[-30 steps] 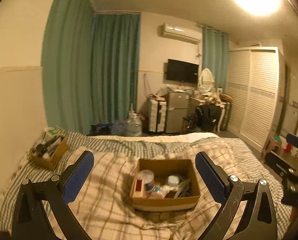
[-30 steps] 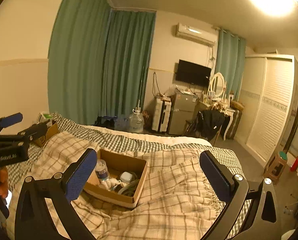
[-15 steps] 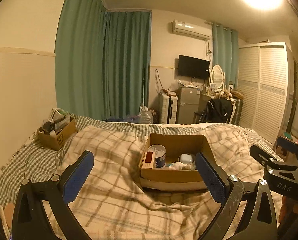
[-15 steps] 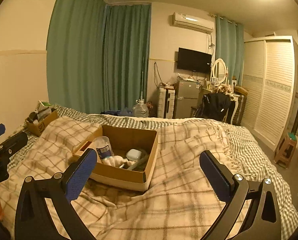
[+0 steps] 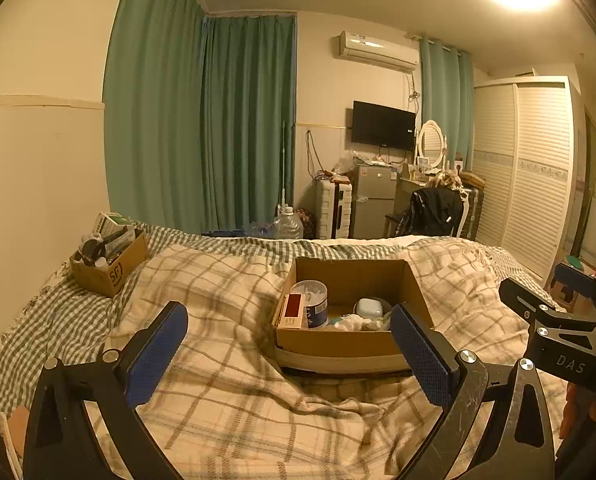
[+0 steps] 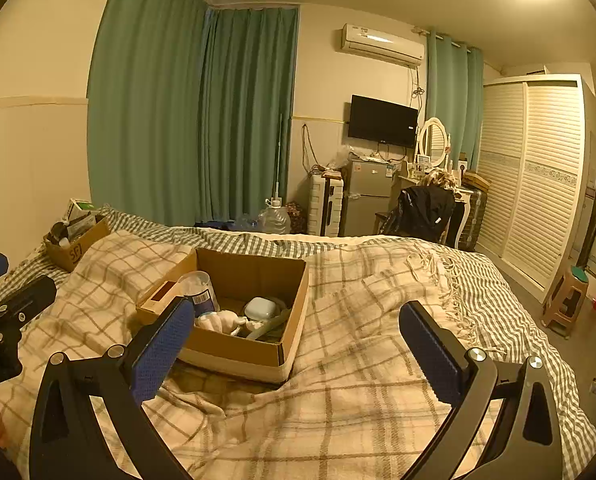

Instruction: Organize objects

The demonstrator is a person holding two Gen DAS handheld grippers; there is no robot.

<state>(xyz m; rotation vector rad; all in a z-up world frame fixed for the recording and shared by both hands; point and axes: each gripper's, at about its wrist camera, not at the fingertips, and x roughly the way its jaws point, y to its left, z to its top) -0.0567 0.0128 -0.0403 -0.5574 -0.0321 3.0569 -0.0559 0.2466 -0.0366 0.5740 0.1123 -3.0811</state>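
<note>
Both views have drawn closer and lower since the earlier frames, so the bed [image 5: 226,344] under its plaid blanket now fills the lower half. Centre frame sits the open cardboard box [image 5: 350,340], sunk into the soft blanket, which likely keeps it steady. At left, against the wall, a smaller box [image 5: 112,270] holds crowded items. Inside the centre box lie a white tub [image 5: 313,304], a red-labelled carton [image 5: 292,312] and a pale case [image 5: 370,307]. The left tool [image 5: 288,354] and right tool [image 6: 292,356] hover with jaws spread wide, empty, seemingly lining up for a pick.
</note>
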